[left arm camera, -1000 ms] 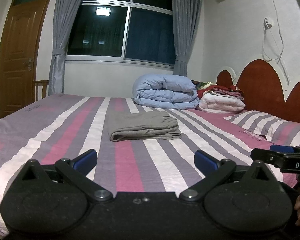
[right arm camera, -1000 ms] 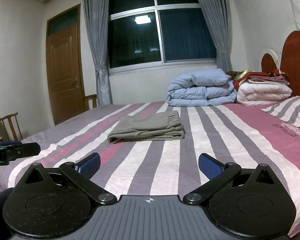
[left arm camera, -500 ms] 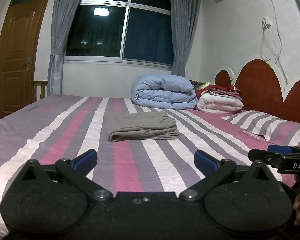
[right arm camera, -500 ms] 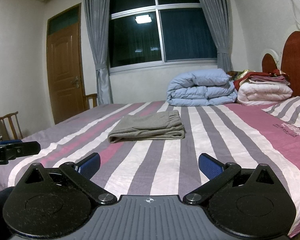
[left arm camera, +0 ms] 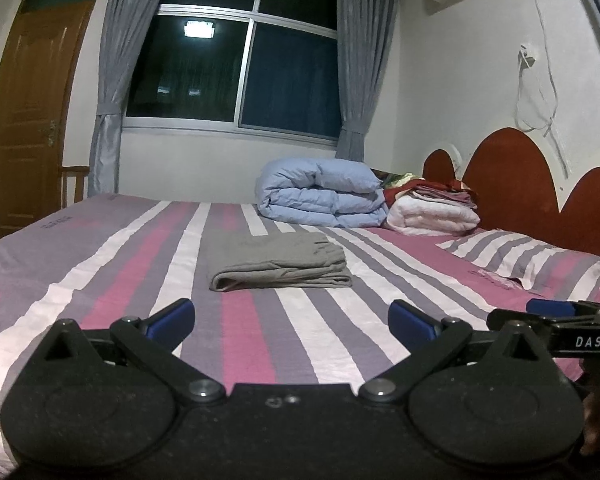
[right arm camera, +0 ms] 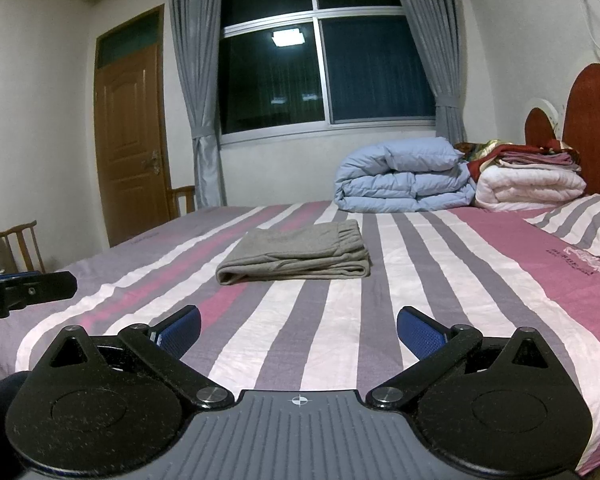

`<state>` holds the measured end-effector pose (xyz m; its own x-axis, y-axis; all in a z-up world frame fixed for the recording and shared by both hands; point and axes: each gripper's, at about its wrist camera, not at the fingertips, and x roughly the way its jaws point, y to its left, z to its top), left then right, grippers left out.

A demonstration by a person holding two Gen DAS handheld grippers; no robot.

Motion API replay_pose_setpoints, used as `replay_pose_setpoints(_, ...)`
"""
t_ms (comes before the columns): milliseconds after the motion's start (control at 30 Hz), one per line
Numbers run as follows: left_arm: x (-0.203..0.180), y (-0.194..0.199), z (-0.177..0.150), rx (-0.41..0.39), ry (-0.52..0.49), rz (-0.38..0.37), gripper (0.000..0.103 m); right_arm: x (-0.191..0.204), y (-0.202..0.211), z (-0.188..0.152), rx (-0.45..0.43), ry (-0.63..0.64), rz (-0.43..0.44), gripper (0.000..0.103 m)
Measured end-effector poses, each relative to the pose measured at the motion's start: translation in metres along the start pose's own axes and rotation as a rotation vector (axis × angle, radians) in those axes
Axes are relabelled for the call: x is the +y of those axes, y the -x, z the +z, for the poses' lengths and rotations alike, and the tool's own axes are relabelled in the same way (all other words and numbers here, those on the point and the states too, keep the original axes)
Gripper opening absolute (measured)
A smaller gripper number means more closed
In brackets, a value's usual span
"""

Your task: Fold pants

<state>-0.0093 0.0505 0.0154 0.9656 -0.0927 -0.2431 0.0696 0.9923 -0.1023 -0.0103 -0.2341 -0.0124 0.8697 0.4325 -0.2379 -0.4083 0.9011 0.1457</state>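
While untouched — folded pants (left arm camera: pixel 279 262).

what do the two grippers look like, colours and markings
Both are black with round discs, silver pivot bolts and blue ribbed fingertip pads. The left gripper has a plain black body. The right gripper has a grey ribbed plate with a small crosshair mark, and its side reads "DAS" in white in the left view.

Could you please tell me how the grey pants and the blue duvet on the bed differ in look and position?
The pants are grey, thin and folded into a low flat rectangle; the duvet is pale blue, puffy and folded into a tall bulky bundle. The pants lie alone mid-bed, nearer the claws; the duvet sits at the far side, against a white blanket. Both are folded and rest on the striped bed.
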Motion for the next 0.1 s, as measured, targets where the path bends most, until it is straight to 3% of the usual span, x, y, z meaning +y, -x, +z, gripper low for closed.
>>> replay_pose_setpoints(100,-0.0012,0.0006,-0.0007,0.000,-0.007,-0.002,0.097,-0.0003,0.0000,0.0001,-0.001,0.000,0.000,0.103)
